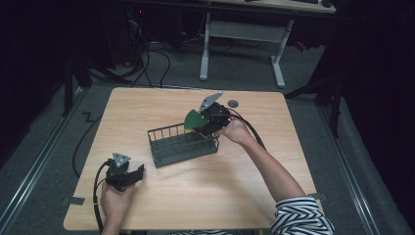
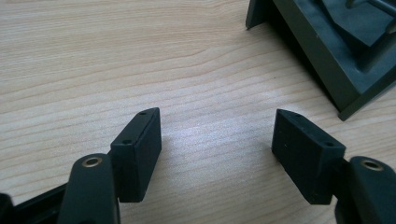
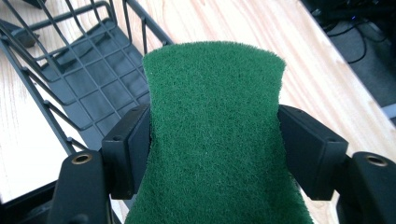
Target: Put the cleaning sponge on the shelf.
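Note:
A green scouring pad (image 3: 215, 135) is pinched between the jaws of my right gripper (image 3: 215, 154), which is shut on it. In the high view the green pad (image 1: 194, 119) hangs over the right end of a dark wire basket (image 1: 181, 145), with my right gripper (image 1: 203, 125) just above the basket's rim. The basket's mesh floor (image 3: 100, 84) lies below and left of the pad. My left gripper (image 1: 138, 174) rests low at the table's front left, open, with bare wood between its pads (image 2: 140, 149). A corner of the basket's base (image 2: 322, 60) lies ahead of it.
The basket stands near the middle of a light wooden table (image 1: 195, 205). A small dark round disc (image 1: 233, 103) lies near the far edge. Beyond the table are cables on the floor and the white legs of another desk (image 1: 276, 63).

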